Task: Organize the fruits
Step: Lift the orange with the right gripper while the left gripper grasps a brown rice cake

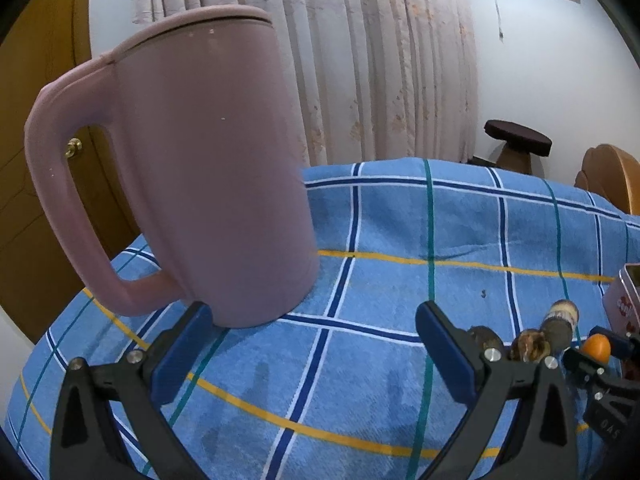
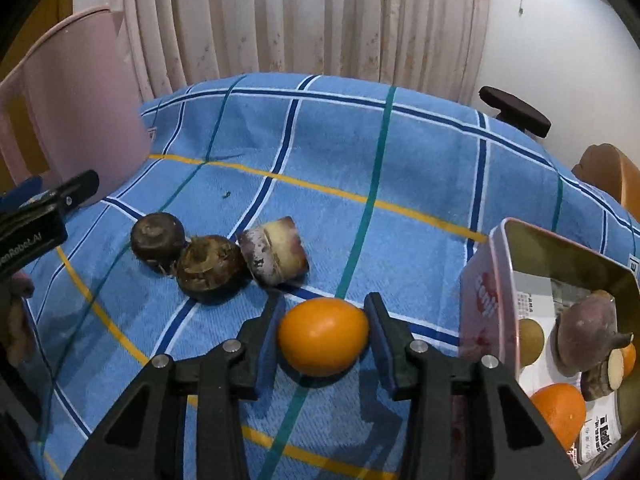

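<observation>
Right gripper [image 2: 323, 330] pinching orange [image 2: 323, 336], probably just above cloth [image 2: 420, 168], bound for tin [image 2: 496, 276] where fruits collect. Left gripper [image 1: 316, 344] fingers spread, idle beside jug [image 1: 200, 184].

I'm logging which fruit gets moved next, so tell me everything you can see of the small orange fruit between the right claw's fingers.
The orange fruit is a small, smooth, glossy oval, evenly orange, lying lengthwise between the right claw fingers, which look closed against its two ends. It sits low over the blue checked cloth; whether it touches the cloth is unclear. Three darker pieces lie just behind it, apart from it, and the open tin stands to its right.
</observation>
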Available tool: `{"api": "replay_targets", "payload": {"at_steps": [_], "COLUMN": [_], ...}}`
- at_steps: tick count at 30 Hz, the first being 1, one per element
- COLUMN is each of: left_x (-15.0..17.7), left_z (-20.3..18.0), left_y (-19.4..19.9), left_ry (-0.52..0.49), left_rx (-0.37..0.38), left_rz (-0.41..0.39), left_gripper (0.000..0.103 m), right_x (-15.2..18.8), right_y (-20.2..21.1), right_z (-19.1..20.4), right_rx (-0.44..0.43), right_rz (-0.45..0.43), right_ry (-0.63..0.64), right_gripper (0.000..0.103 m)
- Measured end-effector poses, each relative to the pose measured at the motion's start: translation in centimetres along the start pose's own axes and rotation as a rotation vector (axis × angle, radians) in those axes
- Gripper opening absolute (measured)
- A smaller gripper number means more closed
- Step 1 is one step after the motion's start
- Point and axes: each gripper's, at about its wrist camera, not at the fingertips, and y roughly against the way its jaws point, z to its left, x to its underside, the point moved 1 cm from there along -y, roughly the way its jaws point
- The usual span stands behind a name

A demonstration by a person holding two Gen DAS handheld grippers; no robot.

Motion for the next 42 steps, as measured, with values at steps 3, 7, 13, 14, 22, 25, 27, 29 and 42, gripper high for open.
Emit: {"api": "replay_targets", "payload": {"at_steps": [3,7,13,14,22,25,27,29,42], "left_x": [0.0,0.2,0.9,1.2,1.3,1.4,1.6,1.8,0.4], "left_z": [-0.2,-0.6,-3.4,-3.9,-4.9,-4.8,-5.3,-5.7,-9.0], "left_y": [-0.2,-0.1,0.1,0.1,1.3,1.7,1.5,1.7,-2.0], "left_ry": [-0.011,-0.021,-0.158,-0.182,-0.208,-0.218,-0.247,-0.270,-0.369], "left_rx": [0.011,0.088,0.202,0.234,0.347,0.375,0.361,0.366,0.294], "left_rz": [0.012,0.021,0.051,0.063,0.049,0.051,0.056,0.065,0.111], "left_gripper": [0.103,0.102,0.076,0.068,0.063,0.066,0.065,0.065,0.066], "right_x": [0.3,1.9,4.6,4.8,4.9,4.9,4.9,4.9,4.8], "right_y": [1.3,4.7,7.5,7.7,8.3,8.3,8.3,8.3,8.7], "right_z": [-0.2,-0.7,-1.3,-1.3,-1.3,-1.4,-1.7,-1.8,-2.1], "right_rx": [-0.028,-0.062,-0.087,-0.089,-0.109,-0.124,-0.126,-0.131,-0.147], "right_rz": [-0.058,-0.169,-0.192,-0.193,-0.208,-0.200,-0.198,-0.197,-0.196], "right_ry": [-0.024,-0.052,-0.047,-0.049,-0.055,-0.063,-0.067,-0.072,-0.087], "right_gripper": [0.042,0.042,0.043,0.043,0.043,0.043,0.043,0.043,0.043]}}
